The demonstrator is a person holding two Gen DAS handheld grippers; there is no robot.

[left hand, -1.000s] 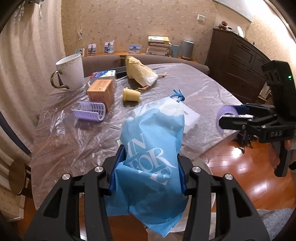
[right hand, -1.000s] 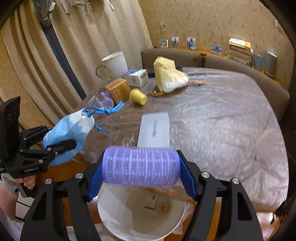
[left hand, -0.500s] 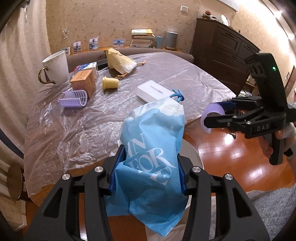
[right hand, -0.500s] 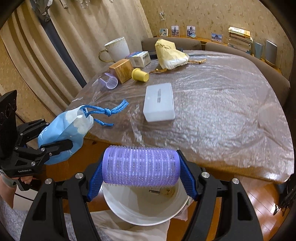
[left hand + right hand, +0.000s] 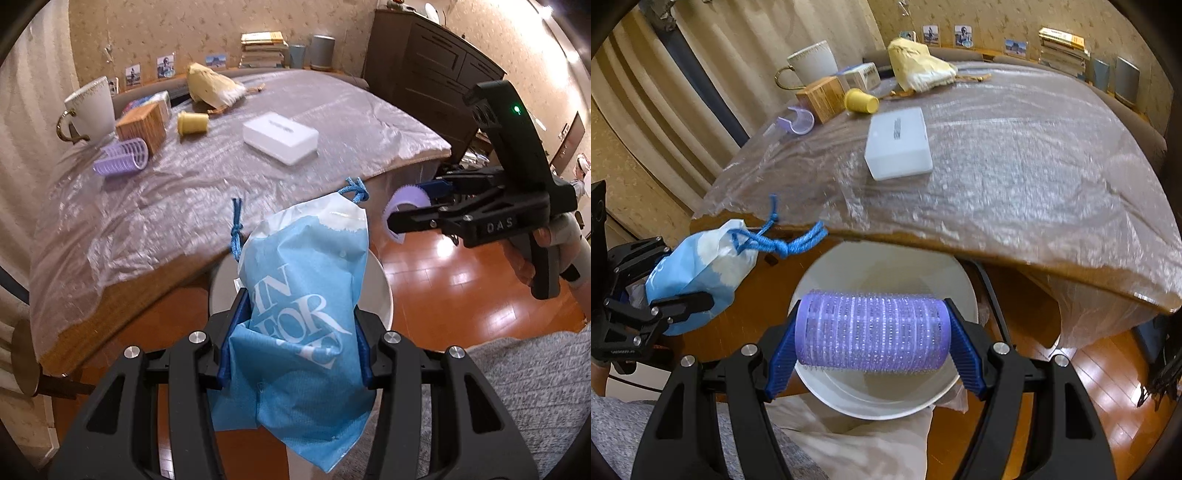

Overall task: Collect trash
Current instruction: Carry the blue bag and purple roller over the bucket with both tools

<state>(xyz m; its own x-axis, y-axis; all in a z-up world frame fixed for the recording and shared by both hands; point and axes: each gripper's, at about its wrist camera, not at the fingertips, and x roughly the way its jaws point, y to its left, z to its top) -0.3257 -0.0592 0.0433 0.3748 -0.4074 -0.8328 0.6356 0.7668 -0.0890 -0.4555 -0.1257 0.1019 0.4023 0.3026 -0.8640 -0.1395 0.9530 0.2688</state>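
Now left gripper [image 5: 295, 347] clamps blue bag [image 5: 303, 325], right gripper [image 5: 872, 339] clamps purple roller [image 5: 872, 334], both over white bin [image 5: 886, 266].

a home living room: wallpaper, curtains [image 5: 683, 85], dark dresser [image 5: 424, 62], stacked books [image 5: 264, 50], covered table [image 5: 351, 122].

We note a crumpled blue drawstring bag [image 5: 303, 325], upright, pinched between pads. A purple hair roller [image 5: 872, 329] lies crosswise over the white bin [image 5: 886, 400].
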